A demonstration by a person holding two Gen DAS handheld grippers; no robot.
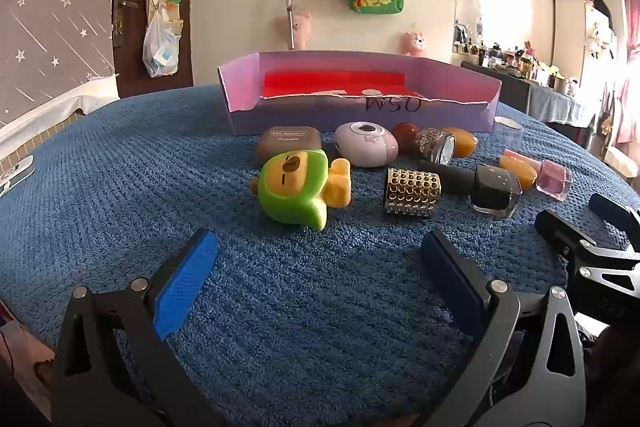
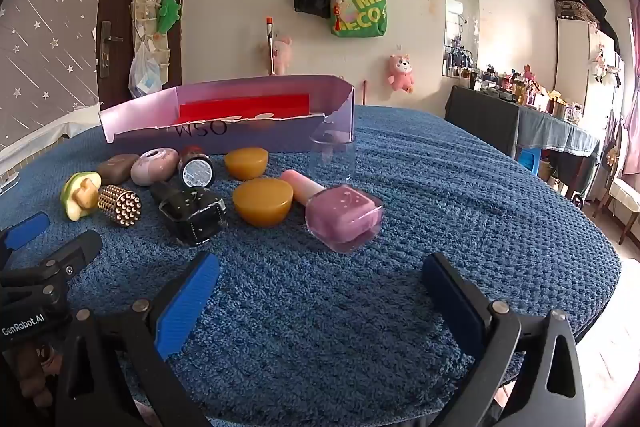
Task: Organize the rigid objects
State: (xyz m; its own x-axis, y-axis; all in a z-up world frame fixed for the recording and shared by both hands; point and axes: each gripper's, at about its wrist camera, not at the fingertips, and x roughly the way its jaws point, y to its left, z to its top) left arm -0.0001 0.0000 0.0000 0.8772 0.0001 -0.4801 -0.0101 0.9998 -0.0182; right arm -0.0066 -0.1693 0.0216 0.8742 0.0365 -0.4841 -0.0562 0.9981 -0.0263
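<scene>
A: Where are the things to sort?

B: In a loose cluster on the blue towel, just in front of the purple box. The green toy lies on its side nearest the left gripper. Behind the toy is a brown eye-shadow case, and beside that a pale purple oval case.

A: And toward the right?

B: A gold studded cylinder lies beside the toy, then a black nail polish bottle on its side. Two amber half-rounds sit near it, one closer to the box, and a pink nail polish bottle lies flat, nearest the right gripper. A small jar with a silver end lies behind the black bottle, with a reddish ball next to it. A clear cup stands against the box's corner.

A: Anything in the box?

B: A red sheet on its floor. Its front wall is torn low along the top edge.

A: What blocks the way?

B: The pieces lie close together, several touching, so each is crowded by its neighbours. The towel between the grippers and the cluster is bare.

A: The grippers?

B: Both are released, jaws spread wide with nothing between the blue pads. They sit side by side at the near edge, tilted slightly down toward the cluster, touching nothing.
</scene>
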